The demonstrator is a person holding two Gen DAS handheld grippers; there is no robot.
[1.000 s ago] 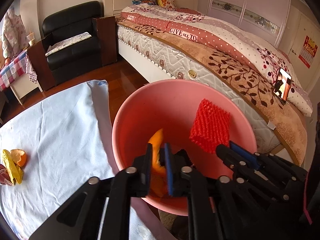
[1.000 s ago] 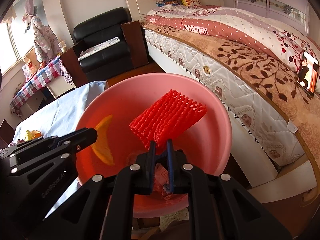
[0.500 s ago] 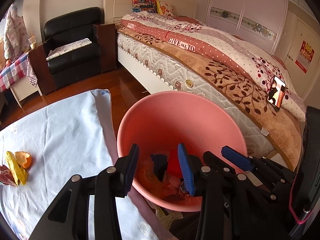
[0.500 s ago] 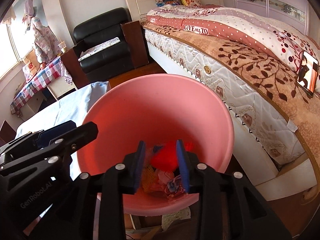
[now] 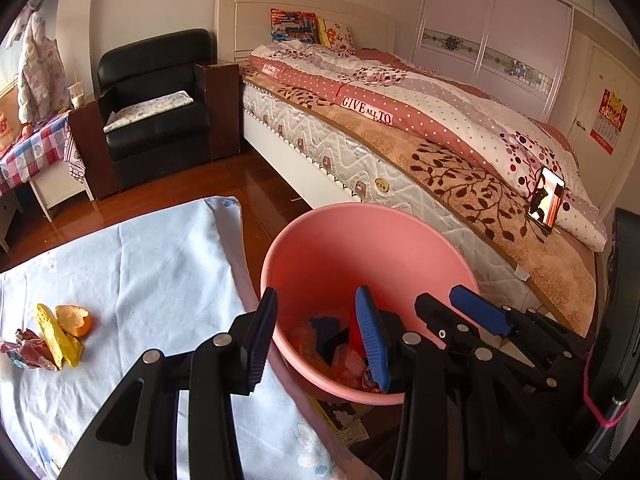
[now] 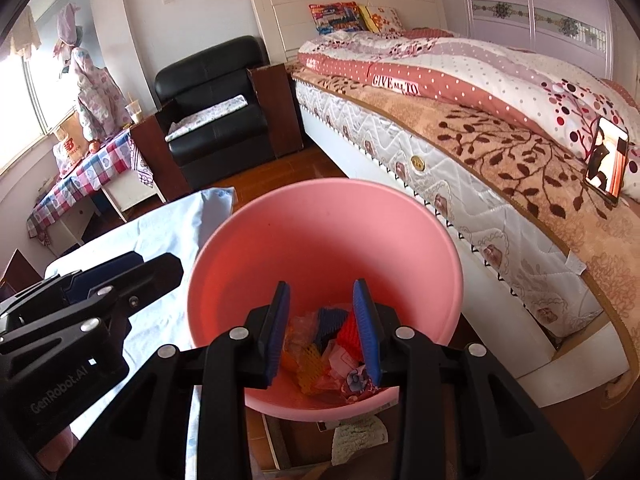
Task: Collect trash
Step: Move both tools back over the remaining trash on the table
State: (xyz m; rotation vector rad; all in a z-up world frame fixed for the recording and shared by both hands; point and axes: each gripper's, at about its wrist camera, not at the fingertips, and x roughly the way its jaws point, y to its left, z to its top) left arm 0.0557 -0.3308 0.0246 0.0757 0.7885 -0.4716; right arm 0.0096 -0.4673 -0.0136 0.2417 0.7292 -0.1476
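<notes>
A pink bin (image 5: 360, 248) (image 6: 320, 232) stands on the floor beside the table. Mixed trash lies at its bottom, with the red foam net (image 6: 347, 330) and orange peel (image 6: 308, 368) among it. My left gripper (image 5: 316, 336) is open and empty above the bin's near rim. My right gripper (image 6: 322, 326) is open and empty over the bin; it also shows in the left wrist view (image 5: 476, 312). On the light blue tablecloth (image 5: 140, 280), at the far left, lie an orange peel (image 5: 74, 320), a yellow peel (image 5: 54, 334) and a crumpled wrapper (image 5: 26, 354).
A bed (image 5: 440, 148) runs along the right, with a phone (image 5: 546, 198) propped on it. A black armchair (image 5: 156, 108) and a checked side table (image 5: 32, 152) stand at the back. Paper scraps (image 6: 356, 436) lie on the wooden floor under the bin.
Both grippers opened and dropped the orange peel and the red foam net into the bin. Both have pulled back and risen a little.
</notes>
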